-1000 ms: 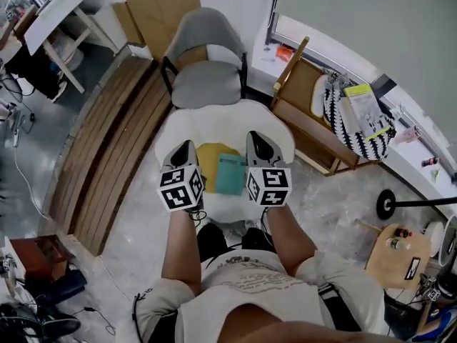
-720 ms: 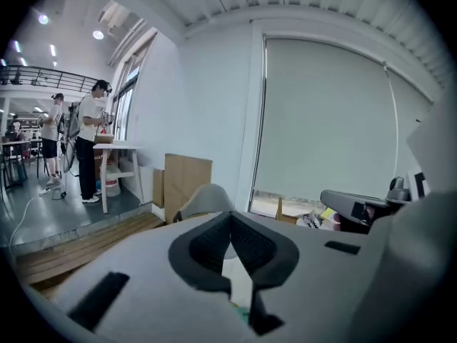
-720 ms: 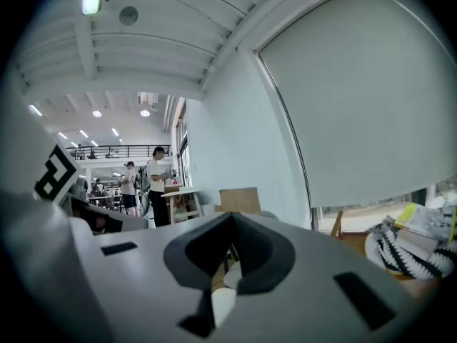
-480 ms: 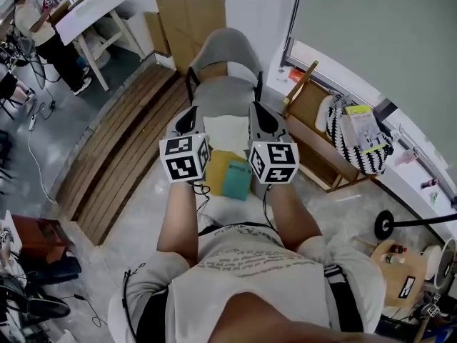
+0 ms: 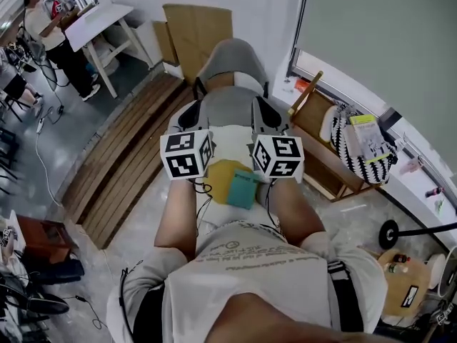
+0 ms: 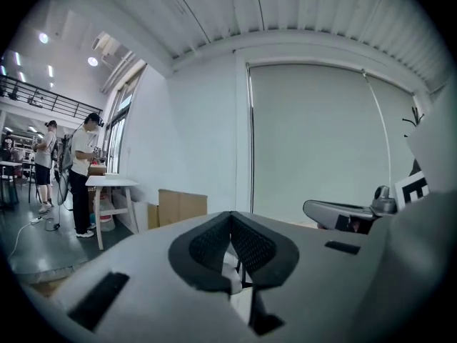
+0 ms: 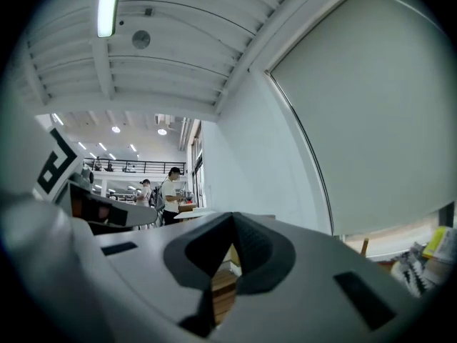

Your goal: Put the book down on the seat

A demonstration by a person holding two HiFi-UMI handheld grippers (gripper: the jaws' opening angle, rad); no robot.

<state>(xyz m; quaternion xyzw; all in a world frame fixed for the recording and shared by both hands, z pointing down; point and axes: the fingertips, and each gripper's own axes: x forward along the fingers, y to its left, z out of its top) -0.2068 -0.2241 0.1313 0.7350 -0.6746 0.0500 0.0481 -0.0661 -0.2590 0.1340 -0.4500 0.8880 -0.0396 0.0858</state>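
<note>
In the head view a teal book lies flat on a white seat, partly over a yellow pad. My left gripper and right gripper are held up side by side above the seat, well clear of the book and pointing forward and slightly up. The left gripper view shows that gripper shut with nothing in it, aimed at a far wall. The right gripper view shows the other gripper shut and empty too. My arms hide the seat's sides.
A grey chair stands just beyond the seat, with cardboard sheets against the wall. A wooden rack with a striped bag is at the right, wooden slats at the left. A person stands at a white table.
Both grippers have risen from just above the seat and now point more forward. The book has stayed on the seat. The head view has tilted up a little.
</note>
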